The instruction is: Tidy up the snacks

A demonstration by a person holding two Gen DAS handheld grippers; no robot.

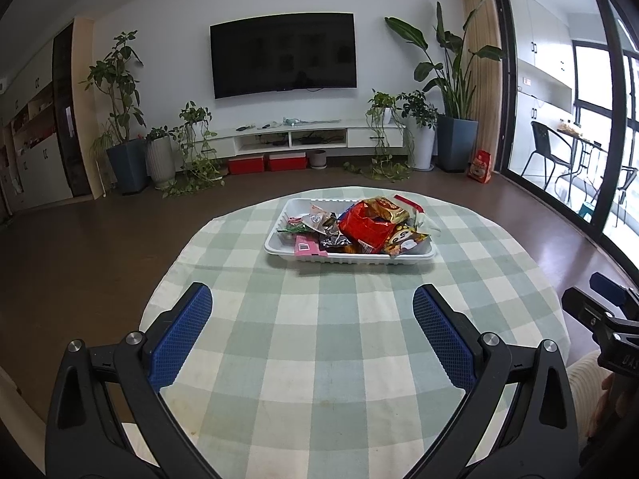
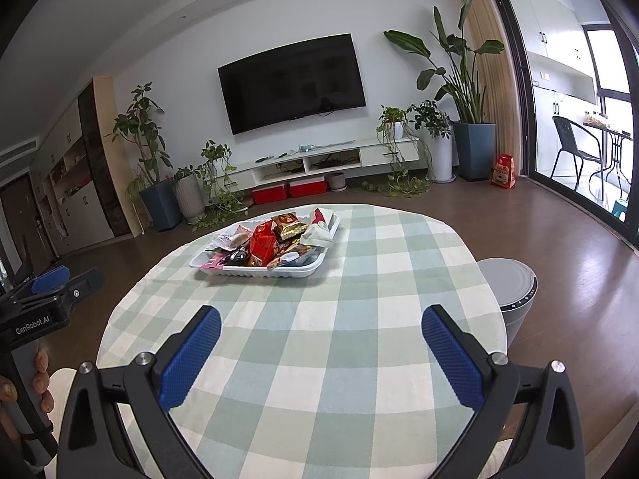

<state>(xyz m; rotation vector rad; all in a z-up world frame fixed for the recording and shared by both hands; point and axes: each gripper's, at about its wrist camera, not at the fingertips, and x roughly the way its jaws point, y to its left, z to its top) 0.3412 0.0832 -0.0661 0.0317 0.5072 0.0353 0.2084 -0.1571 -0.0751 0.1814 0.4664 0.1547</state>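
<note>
Both wrist views sit low over the table's near edge, facing the TV wall. Shared: white tray (image 1: 279,249) (image 2: 255,272), frame centre; left view nearer.

Snack packets (image 1: 359,227) overlap in the tray (image 1: 279,248), lower ones hidden, labels unreadable

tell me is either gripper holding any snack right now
Nothing is held: the left gripper and right gripper both hang open above the tablecloth, short of the snack tray.

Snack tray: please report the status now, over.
Left gripper and right gripper open, empty. Snacks piled in white tray ahead. Path clear.
</note>
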